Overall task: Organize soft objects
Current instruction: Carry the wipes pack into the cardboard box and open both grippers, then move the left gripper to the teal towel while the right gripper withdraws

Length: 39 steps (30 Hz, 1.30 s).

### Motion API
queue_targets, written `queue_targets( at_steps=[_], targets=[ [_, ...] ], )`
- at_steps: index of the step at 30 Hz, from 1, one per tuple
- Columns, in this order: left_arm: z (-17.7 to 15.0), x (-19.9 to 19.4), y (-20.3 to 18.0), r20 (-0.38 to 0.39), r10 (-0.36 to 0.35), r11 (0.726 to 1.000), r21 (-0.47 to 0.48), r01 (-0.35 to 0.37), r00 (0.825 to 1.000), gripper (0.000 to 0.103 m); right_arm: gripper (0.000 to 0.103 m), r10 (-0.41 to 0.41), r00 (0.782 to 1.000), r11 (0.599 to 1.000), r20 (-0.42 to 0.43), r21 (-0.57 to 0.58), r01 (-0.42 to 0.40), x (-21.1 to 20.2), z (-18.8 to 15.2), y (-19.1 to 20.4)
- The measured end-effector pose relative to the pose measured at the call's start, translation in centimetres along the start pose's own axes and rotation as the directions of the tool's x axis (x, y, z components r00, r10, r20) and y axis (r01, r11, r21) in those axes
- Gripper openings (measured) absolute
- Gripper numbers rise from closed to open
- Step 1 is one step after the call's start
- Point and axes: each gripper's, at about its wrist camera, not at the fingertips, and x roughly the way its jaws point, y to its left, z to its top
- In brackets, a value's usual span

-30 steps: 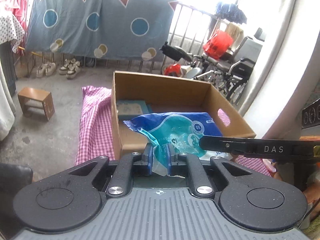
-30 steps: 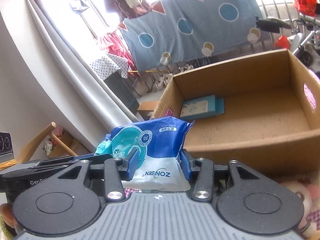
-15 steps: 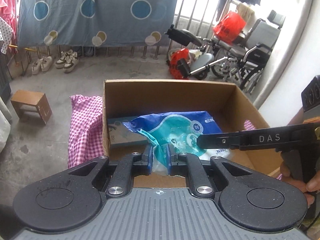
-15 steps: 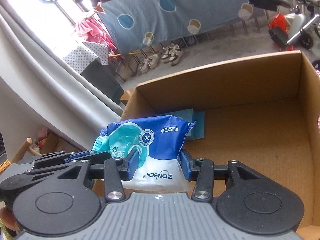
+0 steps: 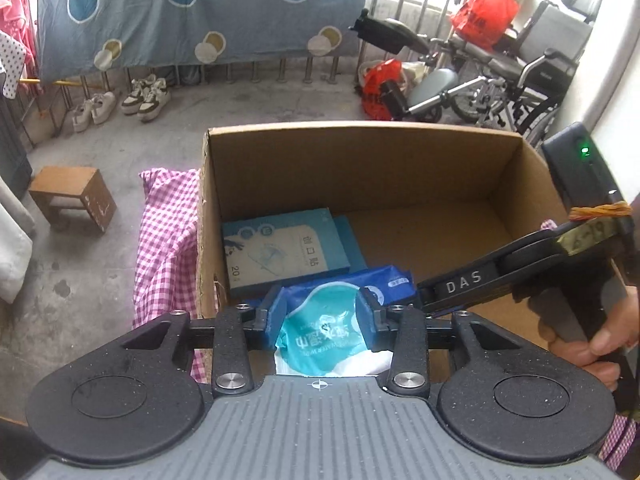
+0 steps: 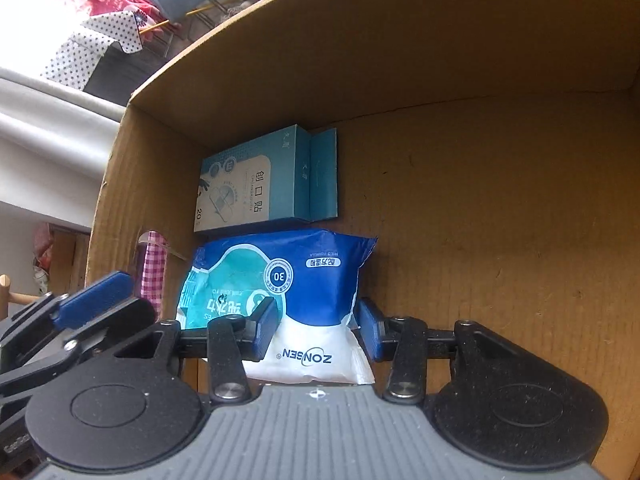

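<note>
A blue and white wet-wipes pack [image 6: 288,292] lies on the floor of the cardboard box [image 6: 480,208], against its near left corner, next to a teal bandage box [image 6: 256,180]. My right gripper [image 6: 316,324] is inside the box, its jaws spread around the pack's white end, with small gaps at the pads. My left gripper [image 5: 320,312] is open around the pack's teal end [image 5: 320,328]; its blue pad [image 6: 96,300] shows in the right wrist view. The bandage box [image 5: 288,248] lies just beyond.
The box stands on a pink checked cloth [image 5: 168,240]. A small wooden stool [image 5: 72,196] stands on the concrete floor to the left. Shoes [image 5: 144,96], a hanging blue sheet [image 5: 200,8] and wheelchairs [image 5: 500,76] stand behind the box.
Both grippers lowered the wipes pack into the box and set it down beside the bandage box. Both sets of jaws then opened wider, the left gripper clearly letting go.
</note>
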Motion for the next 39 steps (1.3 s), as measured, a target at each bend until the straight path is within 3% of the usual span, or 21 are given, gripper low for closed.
queue_targets(
  at_steps=[2, 4, 6, 10, 14, 17, 20, 26, 32, 39],
  targets=[
    [0.0, -1.3, 0.1, 0.024, -0.003, 1.000, -0.003, 0.003, 1.000, 0.047, 0.048, -0.016, 1.000, 1.000, -0.020, -0.004, 0.016, 0.1, 0.1, 0.1],
    [-0.3, -2.7, 0.4, 0.051, -0.013, 1.000, -0.017, 0.014, 0.999, 0.071, 0.049, -0.013, 0.999, 1.000, -0.053, 0.017, 0.014, 0.3, 0.3, 0.2],
    [-0.9, -4.3, 0.8, 0.090, -0.017, 0.999, -0.030, 0.020, 0.996, 0.084, 0.050, -0.016, 0.998, 0.999, -0.066, 0.028, 0.018, 0.4, 0.4, 0.4],
    [-2.3, -7.0, 1.4, 0.139, -0.017, 0.999, -0.049, 0.024, 0.990, 0.099, 0.050, -0.013, 0.998, 0.997, -0.063, 0.071, 0.018, 1.0, 1.0, 0.7],
    [-3.8, -8.7, 2.1, 0.169, 0.006, 0.996, -0.084, 0.008, 0.986, 0.101, 0.052, 0.003, 0.999, 0.994, -0.050, 0.113, 0.003, 1.7, 1.0, 1.3],
    [-5.0, -9.4, 2.6, 0.184, 0.012, 0.994, -0.112, 0.009, 0.983, 0.102, 0.055, -0.029, 0.999, 0.993, -0.028, 0.110, 0.032, 2.0, 0.8, 2.2],
    [-6.3, -10.0, 2.9, 0.192, -0.002, 0.991, -0.134, 0.028, 0.981, 0.102, 0.060, -0.049, 0.999, 0.994, -0.011, 0.093, 0.050, 1.9, 0.4, 2.7],
    [-8.5, -10.8, 3.8, 0.204, -0.045, 0.979, -0.187, 0.084, 0.978, 0.103, 0.060, -0.055, 0.998, 0.997, 0.009, 0.060, 0.054, 1.2, -0.3, 3.2],
    [-10.2, -12.1, 4.8, 0.235, -0.061, 0.963, -0.241, 0.118, 0.970, 0.103, 0.060, -0.029, 0.987, 0.999, 0.157, 0.023, 0.026, -3.9, -1.2, 3.1],
    [-11.3, -13.7, 4.9, 0.228, -0.105, 0.953, -0.255, 0.164, 0.968, 0.103, 0.060, 0.051, 0.952, 0.999, 0.300, -0.024, -0.046, -12.1, -5.2, 2.4]
  ],
)
